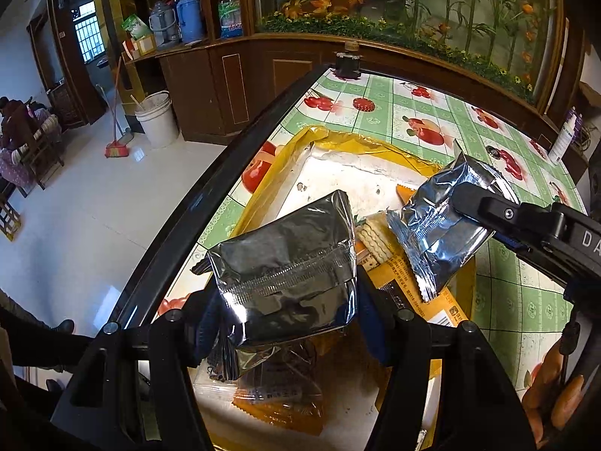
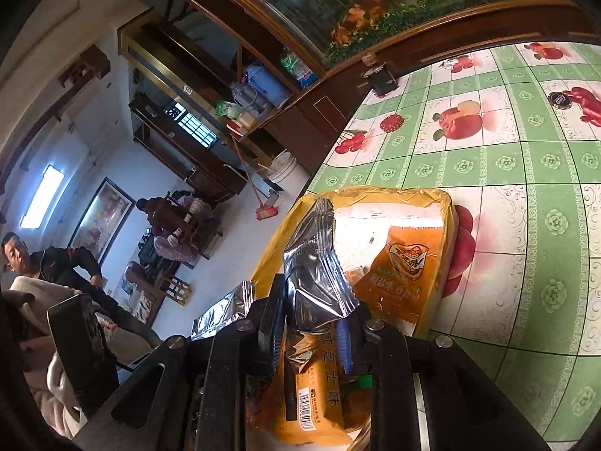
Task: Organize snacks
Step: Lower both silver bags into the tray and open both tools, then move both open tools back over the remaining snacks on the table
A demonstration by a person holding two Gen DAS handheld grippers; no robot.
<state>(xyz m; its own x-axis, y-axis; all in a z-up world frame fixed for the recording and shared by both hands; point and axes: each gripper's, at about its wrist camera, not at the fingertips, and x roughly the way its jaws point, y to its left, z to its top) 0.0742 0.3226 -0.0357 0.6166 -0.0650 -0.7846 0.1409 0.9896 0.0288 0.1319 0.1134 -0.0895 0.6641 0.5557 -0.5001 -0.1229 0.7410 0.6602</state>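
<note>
While each claw grips silver snack packet, left claw and right claw hover over tray; next: release packets toward tray's 12 o'clock.

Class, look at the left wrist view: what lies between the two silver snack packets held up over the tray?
Between the left packet and the right packet, an orange cracker packet shows, lying in the yellow-rimmed tray below them.

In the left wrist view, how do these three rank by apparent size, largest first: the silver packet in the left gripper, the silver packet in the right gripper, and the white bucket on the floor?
1. Silver packet in the left gripper; being nearest the camera inflates it.
2. Silver packet in the right gripper.
3. White bucket, far away, so probably bigger in reality.
</note>
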